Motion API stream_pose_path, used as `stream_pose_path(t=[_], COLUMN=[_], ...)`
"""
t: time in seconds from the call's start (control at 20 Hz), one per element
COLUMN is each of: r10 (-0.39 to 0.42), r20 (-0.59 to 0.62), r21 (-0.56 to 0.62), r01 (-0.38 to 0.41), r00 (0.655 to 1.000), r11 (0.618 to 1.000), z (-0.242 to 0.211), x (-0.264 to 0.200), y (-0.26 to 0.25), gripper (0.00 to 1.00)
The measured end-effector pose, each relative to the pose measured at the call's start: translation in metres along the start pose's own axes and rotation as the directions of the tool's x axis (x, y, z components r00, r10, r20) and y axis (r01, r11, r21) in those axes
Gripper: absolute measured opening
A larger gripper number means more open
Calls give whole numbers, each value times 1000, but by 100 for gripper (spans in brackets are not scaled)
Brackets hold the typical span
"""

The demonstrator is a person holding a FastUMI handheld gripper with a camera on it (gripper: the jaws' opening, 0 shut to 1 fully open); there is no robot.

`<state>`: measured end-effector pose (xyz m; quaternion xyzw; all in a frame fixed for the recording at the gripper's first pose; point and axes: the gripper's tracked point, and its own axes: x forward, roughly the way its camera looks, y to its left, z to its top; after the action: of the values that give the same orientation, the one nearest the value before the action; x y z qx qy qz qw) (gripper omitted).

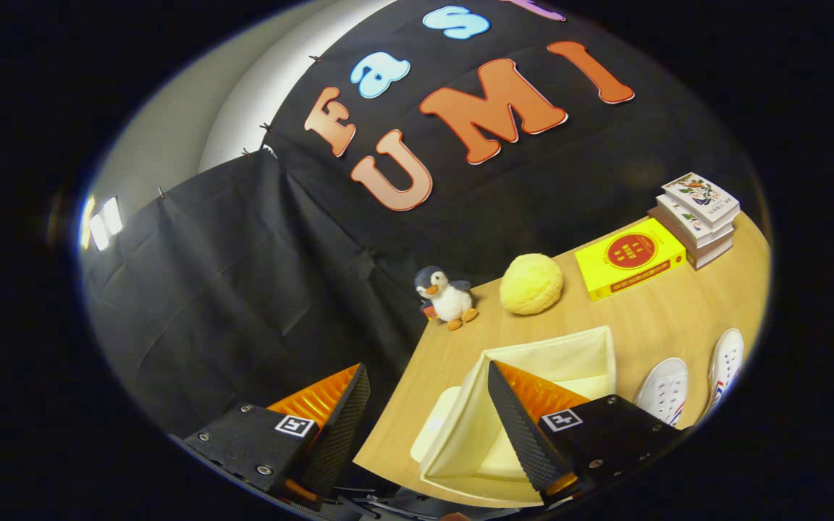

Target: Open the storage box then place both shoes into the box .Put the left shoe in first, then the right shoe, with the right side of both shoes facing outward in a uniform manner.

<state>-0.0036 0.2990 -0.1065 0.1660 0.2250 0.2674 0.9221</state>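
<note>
Table [677, 318] of pale wood, running off behind the tongs and carrying everything else. Storage box [591, 354] of cream fabric next in size, standing open at the near part of the table, just ahead of and partly behind one finger of the tongs; inside, bare cream walls and floor as far as visible, part of the interior hidden by that finger. Flat cream panel [435, 427] lying on the table against the box's near corner, possibly its lid, not certain. Stack of books [699, 217] at the far end of the table, well apart from the box; yellow book [630, 257] with a red disc on its cover lying just beside the stack. Two white shoes beside the box, outside it, side by side: nearer shoe [663, 387] just beside the box wall, farther shoe [725, 362] with red and blue stripes along its side. Round yellow plush [531, 284] beyond the box, near the yellow book. Small penguin toy [447, 295] upright at the table's edge, just beside the yellow plush. Tongs [428, 376] spread wide apart, gripping nothing, one finger over the dark cloth off the table, the other across the box's opening.
</note>
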Motion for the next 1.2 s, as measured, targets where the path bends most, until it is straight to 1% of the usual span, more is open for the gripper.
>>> stream_pose_path(t=[0.15, 0.35, 0.45, 0.55, 0.65, 0.7, 0.75, 0.9, 0.95, 1.0, 1.05, 1.1, 1.2], r10=[-112, -263, -317, -355, -382, -394, -402, -421, -424, -425, -425, -425, -421], r20=[18, -9, -40, -75, -127, -159, -194, -301, -332, -364, -392, -415, -457], r21=[-5, -6, -5, -13, -6, 2, 8, 2, -12, -29, -43, -55, -76], r01=[112, 263, 317, 355, 384, 400, 412, 442, 446, 446, 445, 444, 438], r00=[994, 965, 948, 932, 915, 905, 895, 855, 842, 829, 816, 804, 783], r11=[994, 965, 948, 935, 923, 917, 911, 897, 895, 894, 894, 894, 896], z=[5, -3, -11, -22, -36, -46, -55, -88, -98, -107, -115, -123, -136], x=[-17, -42, -53, -61, -67, -70, -73, -77, -78, -78, -79, -79, -76], y=[-50, -123, -154, -180, -206, -218, -230, -258, -264, -270, -276, -281, -288], gripper=[98, 98, 97, 95, 88, 83, 81, 66, 63, 56, 53, 48, 42])
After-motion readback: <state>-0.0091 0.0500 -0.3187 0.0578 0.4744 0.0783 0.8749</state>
